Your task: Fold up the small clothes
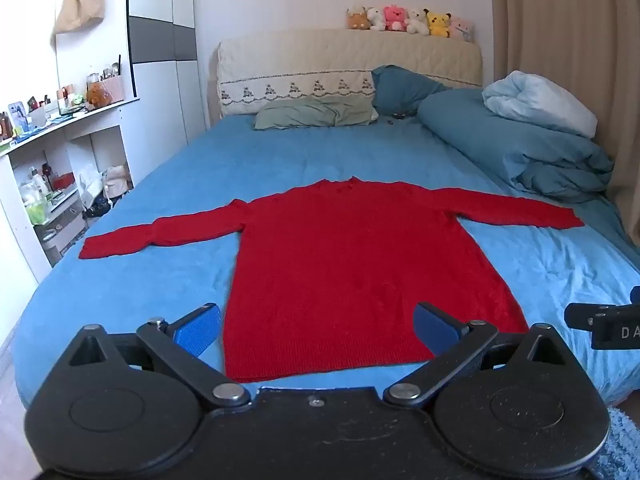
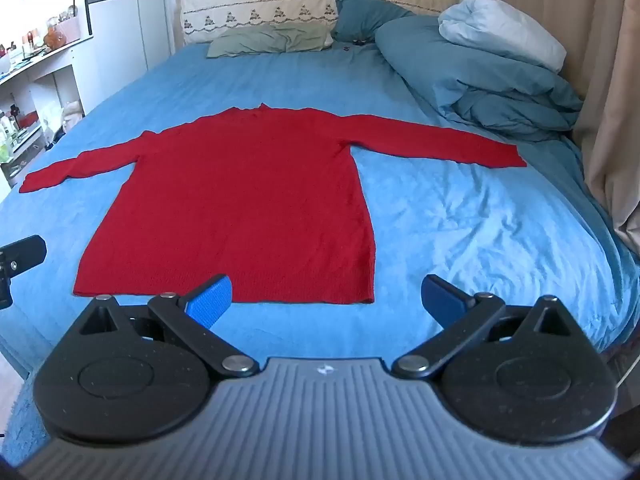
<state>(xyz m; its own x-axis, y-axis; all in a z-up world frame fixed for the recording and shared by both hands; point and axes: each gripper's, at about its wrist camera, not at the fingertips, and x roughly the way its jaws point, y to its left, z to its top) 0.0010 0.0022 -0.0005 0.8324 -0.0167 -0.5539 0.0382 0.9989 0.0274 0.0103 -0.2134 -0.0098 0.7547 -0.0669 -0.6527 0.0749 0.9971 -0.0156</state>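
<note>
A red knit sweater (image 1: 348, 264) lies flat on the blue bed (image 1: 192, 168), both sleeves spread out sideways, collar toward the headboard. It also shows in the right wrist view (image 2: 244, 208). My left gripper (image 1: 318, 330) is open and empty, hovering over the sweater's hem near the bed's foot. My right gripper (image 2: 326, 300) is open and empty, over the hem's right corner and the bare sheet (image 2: 480, 232) beside it. Part of the right gripper (image 1: 604, 324) shows at the left wrist view's right edge.
A rolled blue duvet (image 1: 520, 148) and pillows (image 1: 316, 114) lie at the head and right of the bed. Plush toys (image 1: 408, 20) sit on the headboard. A white shelf unit (image 1: 52, 168) with clutter stands left. Curtains (image 2: 600, 80) hang on the right.
</note>
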